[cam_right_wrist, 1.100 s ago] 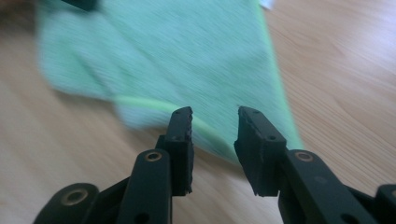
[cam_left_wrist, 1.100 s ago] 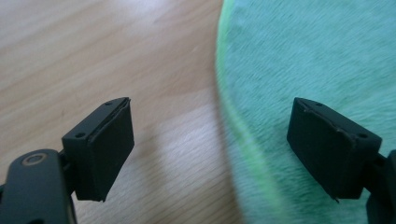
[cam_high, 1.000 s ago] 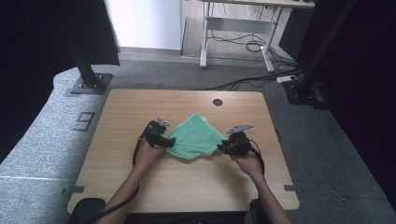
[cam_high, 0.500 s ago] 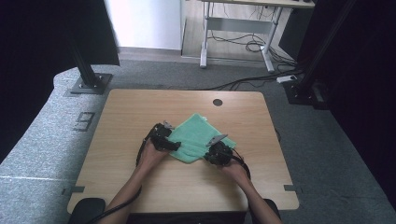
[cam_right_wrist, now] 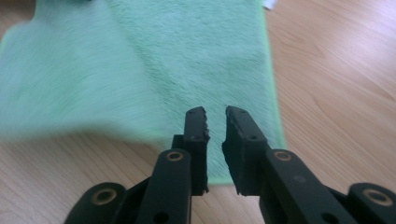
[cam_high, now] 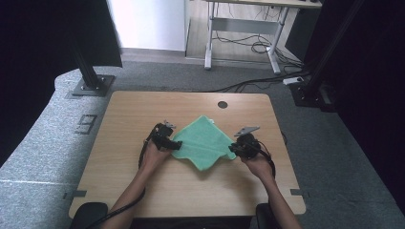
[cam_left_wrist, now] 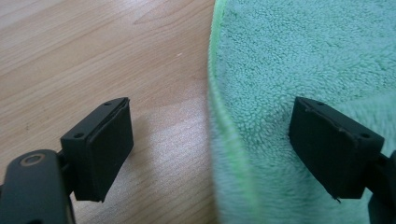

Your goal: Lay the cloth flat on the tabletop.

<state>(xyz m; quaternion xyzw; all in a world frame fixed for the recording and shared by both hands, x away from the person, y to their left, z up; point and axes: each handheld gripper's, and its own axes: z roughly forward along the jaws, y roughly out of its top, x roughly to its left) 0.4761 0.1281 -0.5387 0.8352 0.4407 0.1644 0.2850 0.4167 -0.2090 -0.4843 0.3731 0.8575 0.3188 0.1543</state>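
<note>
Left gripper point(cam_high: 168, 139) sits at the left corner of the soft green terry cloth point(cam_high: 203, 142), mid-frame on the pale wooden table point(cam_high: 124, 114) in the high view; right gripper point(cam_high: 241, 148) is at the cloth's right corner. Left gripper view: jaws wide apart, cloth edge point(cam_left_wrist: 224, 112) running up between them, right jaw over the pile. Right gripper view: jaws nearly together after closing then easing, a slim gap, nothing pinched; cloth point(cam_right_wrist: 196, 56) lies beneath, filling the upper frame.

A mint-green cloth point(cam_high: 204, 142) with brighter green edging lies on a light wood-grain table point(cam_high: 143, 109).
</note>
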